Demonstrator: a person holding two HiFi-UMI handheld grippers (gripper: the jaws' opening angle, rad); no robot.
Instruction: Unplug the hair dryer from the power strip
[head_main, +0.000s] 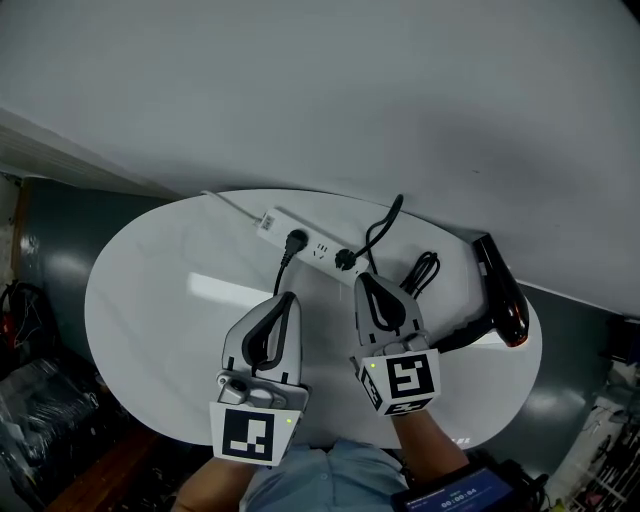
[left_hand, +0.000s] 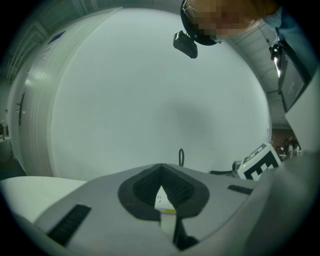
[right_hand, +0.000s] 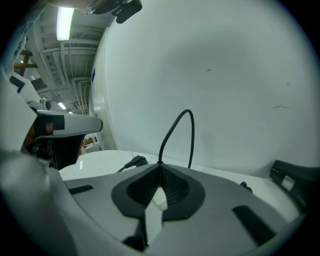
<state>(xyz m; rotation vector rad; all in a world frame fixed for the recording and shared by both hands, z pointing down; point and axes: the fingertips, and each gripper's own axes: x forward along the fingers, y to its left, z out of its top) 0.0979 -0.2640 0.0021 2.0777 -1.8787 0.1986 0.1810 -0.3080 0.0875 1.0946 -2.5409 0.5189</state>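
White table (head_main: 150, 320), power strip (head_main: 318, 248) just beyond clenched empty left gripper (head_main: 288, 298) and right gripper (head_main: 362, 281).

You have bare tabletop (head_main: 150, 330) from 8 to 10 o'clock. At 12 the power strip (head_main: 272, 222), its two plugs (head_main: 296, 240) and the looping cord (head_main: 385, 222) stand close before the wall (head_main: 400, 100). The hair dryer (head_main: 500, 288) and coiled cord (head_main: 422, 270) block 2 o'clock.

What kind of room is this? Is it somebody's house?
Probably not a house: it looks like a workshop or lab. Bare ceiling pipes and a strip light show overhead, and a plain white table holds a power strip and a hair dryer.
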